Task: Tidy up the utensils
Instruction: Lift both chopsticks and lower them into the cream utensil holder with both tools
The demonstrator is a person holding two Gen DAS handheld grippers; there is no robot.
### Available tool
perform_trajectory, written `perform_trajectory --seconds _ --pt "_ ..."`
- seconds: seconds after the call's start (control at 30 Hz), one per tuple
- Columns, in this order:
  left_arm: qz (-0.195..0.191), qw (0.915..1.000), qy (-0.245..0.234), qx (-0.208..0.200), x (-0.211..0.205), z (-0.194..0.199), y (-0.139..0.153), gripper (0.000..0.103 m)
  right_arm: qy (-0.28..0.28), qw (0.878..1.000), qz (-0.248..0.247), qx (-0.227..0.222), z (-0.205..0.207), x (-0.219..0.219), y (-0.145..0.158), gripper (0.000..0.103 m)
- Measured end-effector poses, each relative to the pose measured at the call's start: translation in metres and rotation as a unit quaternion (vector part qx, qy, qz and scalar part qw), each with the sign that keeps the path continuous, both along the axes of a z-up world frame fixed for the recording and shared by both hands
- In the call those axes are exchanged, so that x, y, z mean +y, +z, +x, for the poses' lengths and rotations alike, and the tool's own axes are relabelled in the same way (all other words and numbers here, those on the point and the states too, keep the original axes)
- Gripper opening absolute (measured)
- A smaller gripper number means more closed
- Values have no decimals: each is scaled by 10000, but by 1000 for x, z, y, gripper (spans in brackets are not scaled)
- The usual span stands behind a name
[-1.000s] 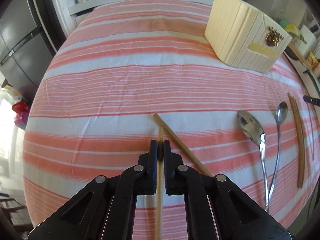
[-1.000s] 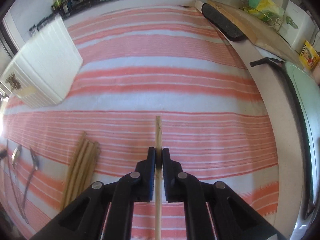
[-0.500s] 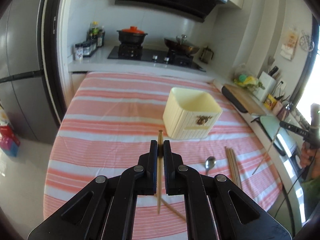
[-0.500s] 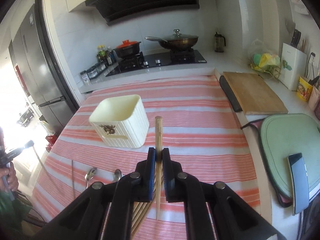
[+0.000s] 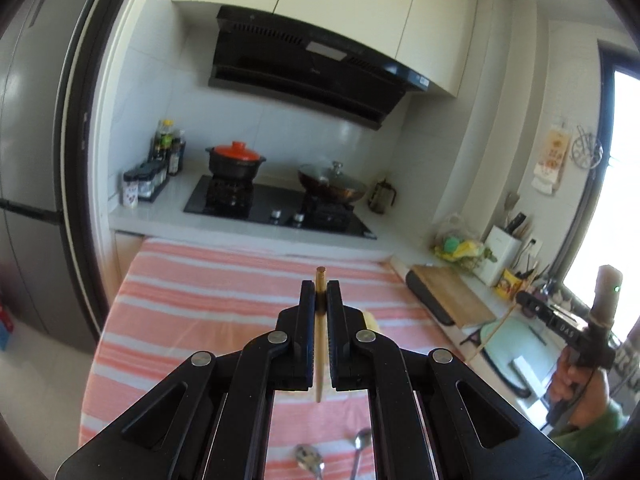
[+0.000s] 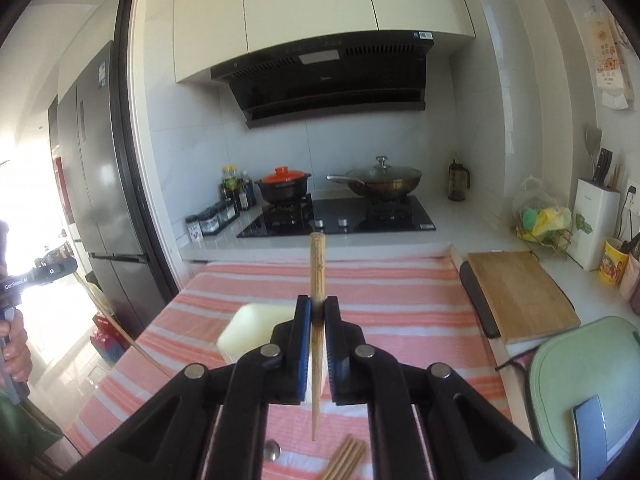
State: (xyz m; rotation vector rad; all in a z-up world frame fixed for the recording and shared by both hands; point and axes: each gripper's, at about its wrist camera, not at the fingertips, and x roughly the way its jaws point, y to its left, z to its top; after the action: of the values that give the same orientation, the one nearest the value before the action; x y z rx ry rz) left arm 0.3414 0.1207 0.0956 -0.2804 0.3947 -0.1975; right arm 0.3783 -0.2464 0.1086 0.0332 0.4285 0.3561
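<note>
My left gripper [image 5: 320,285] is shut on a wooden chopstick [image 5: 319,356], held high above the striped table; the stick runs back between the fingers. My right gripper [image 6: 317,300] is shut on a second chopstick [image 6: 316,272], its thick end poking up past the tips. The cream holder box [image 6: 256,326] stands on the table below the right gripper; in the left wrist view only a sliver of the box [image 5: 371,322] shows behind the fingers. Two spoons [image 5: 310,460] and a bundle of chopsticks [image 6: 346,458] lie on the cloth beneath.
The table wears a red-and-white striped cloth [image 5: 224,300]. A cutting board [image 6: 520,294] and a green mat [image 6: 580,380] lie along the right counter. Behind the table are a stove with a red-lidded pot [image 5: 236,160] and a wok [image 6: 380,184]. A fridge [image 6: 100,200] stands left.
Both grippers have risen well above the table and tilted up, each carrying its chopstick. The views went from the cloth close up to the stove and cabinets.
</note>
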Motion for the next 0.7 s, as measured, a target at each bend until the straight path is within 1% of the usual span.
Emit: perform_trajectory --seconds 0.07,0.13,0.23,0.27,0.37,0.43,0.5,0.6,0.67,0.7 --pt "-65 9999 -32 -126 -5 21 10 3 49 9998 111 -156 14 13 14 7" --pt "-62 9998 -38 -159 -13 45 13 3 81 9994 128 -319 31 30 22 7" --pt "34 10000 -47 -61 -27 80 6 3 93 9983 16 -573 56 58 23 7" --pt "56 10000 -60 36 -32 91 1 3 124 9984 -15 -547 68 67 19 7" --pt "142 9990 -123 394 -45 122 -24 3 148 9994 -159 -255 103 88 -7 7" --pt "211 9975 -151 650 -51 139 -43 3 164 9993 -336 16 124 99 -30 7" --pt "259 9953 -196 916 -57 155 -62 3 188 9982 -426 377 144 105 -56 7" --pt "306 9910 -206 1285 -62 173 -88 4 214 9949 -444 877 165 108 -90 7" --pt "328 9881 -137 1498 -64 181 -102 4 221 9930 -446 1071 173 109 -106 8" --pt "321 9872 -94 1560 -63 181 -107 7 237 9917 -464 1174 177 111 -113 8"
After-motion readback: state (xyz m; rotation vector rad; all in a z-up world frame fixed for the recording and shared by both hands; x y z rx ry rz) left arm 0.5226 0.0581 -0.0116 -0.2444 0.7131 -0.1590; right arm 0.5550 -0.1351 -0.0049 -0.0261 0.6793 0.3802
